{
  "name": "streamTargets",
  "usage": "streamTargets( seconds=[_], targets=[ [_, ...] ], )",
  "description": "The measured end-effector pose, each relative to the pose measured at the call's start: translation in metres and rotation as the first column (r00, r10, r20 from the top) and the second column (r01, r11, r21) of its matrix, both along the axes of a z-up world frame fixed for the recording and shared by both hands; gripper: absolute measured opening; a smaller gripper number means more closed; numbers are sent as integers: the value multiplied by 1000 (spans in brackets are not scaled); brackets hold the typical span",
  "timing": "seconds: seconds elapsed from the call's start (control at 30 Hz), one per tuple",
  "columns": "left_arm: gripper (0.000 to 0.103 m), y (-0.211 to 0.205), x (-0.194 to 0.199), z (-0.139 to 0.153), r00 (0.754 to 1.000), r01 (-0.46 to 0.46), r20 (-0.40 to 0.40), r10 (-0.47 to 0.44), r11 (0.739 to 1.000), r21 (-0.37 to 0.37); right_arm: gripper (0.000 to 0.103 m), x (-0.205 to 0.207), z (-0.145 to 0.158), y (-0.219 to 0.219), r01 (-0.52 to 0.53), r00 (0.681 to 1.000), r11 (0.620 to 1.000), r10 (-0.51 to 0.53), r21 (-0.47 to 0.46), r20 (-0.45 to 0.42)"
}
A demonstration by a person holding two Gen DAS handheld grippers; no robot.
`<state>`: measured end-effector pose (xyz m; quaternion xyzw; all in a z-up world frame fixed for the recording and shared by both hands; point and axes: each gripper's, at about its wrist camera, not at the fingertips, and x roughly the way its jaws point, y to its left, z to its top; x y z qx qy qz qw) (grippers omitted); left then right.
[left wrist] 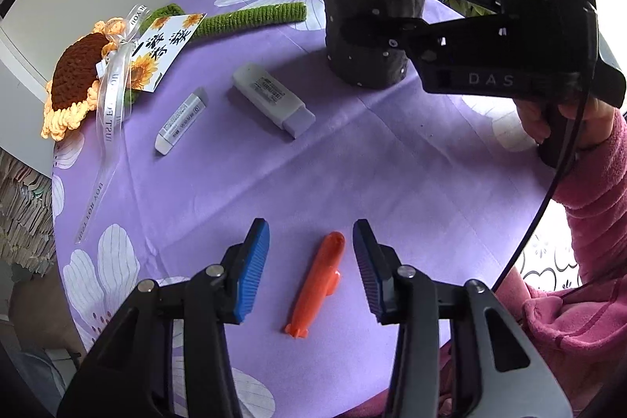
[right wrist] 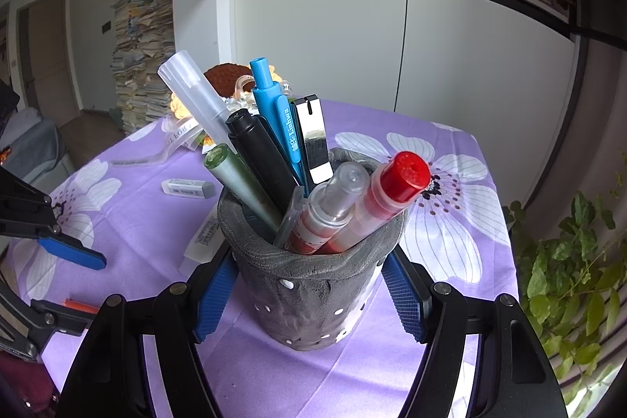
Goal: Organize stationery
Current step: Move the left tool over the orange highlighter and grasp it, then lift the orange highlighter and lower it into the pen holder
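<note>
An orange pen-shaped piece [left wrist: 319,285] lies on the purple flowered cloth [left wrist: 392,175], between the blue pads of my left gripper [left wrist: 310,234]. The pads stand apart from it on both sides, so that gripper is open. My right gripper [right wrist: 309,273] is shut on a grey pen holder [right wrist: 309,292], its blue pads pressing both sides. The holder [left wrist: 372,38] stands upright at the back right and is full of pens and markers. A small white eraser [left wrist: 181,120] and a larger white stick-shaped item [left wrist: 272,98] lie on the cloth in the middle.
A crocheted sunflower [left wrist: 78,81] with a card and ribbon lies at the table's left edge. A pink sleeve [left wrist: 588,183] holds the right gripper. A potted plant [right wrist: 568,281] stands beyond the right edge. Cabinets and paper stacks are behind.
</note>
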<state>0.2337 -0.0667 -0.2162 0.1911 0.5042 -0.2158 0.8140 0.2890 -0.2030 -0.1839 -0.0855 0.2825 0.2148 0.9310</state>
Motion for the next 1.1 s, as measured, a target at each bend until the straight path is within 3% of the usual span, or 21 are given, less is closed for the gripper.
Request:
streamTargets(
  seconds=[0.1, 0.17, 0.23, 0.53, 0.7, 0.9, 1.1],
  targets=[
    [38, -3, -6, -4, 999, 29, -26, -29, 1000, 4, 72, 0, 0, 1, 1, 1000, 1000, -1, -1, 2],
    [20, -5, -7, -9, 998, 40, -50, -40, 999, 6, 72, 0, 0, 0, 1, 1000, 1000, -1, -1, 2],
    [15, -5, -3, -13, 998, 33, -59, -33, 999, 9, 72, 0, 0, 1, 1, 1000, 1000, -1, -2, 2],
    [14, -6, 0, -16, 997, 35, -62, -34, 999, 14, 72, 0, 0, 1, 1, 1000, 1000, -1, -1, 2],
    [11, -3, 6, -12, 1000, 8, -26, -8, 1000, -2, 72, 0, 0, 1, 1, 1000, 1000, -1, -2, 2],
    [11, 6, 12, 26, 995, -39, 88, 49, 993, -111, 72, 0, 0, 0, 1, 1000, 1000, -1, -2, 2],
    [11, 3, 19, 85, 972, -8, 223, 74, 959, -283, 72, 0, 0, 1, 1, 1000, 1000, -1, -2, 2]
  ],
)
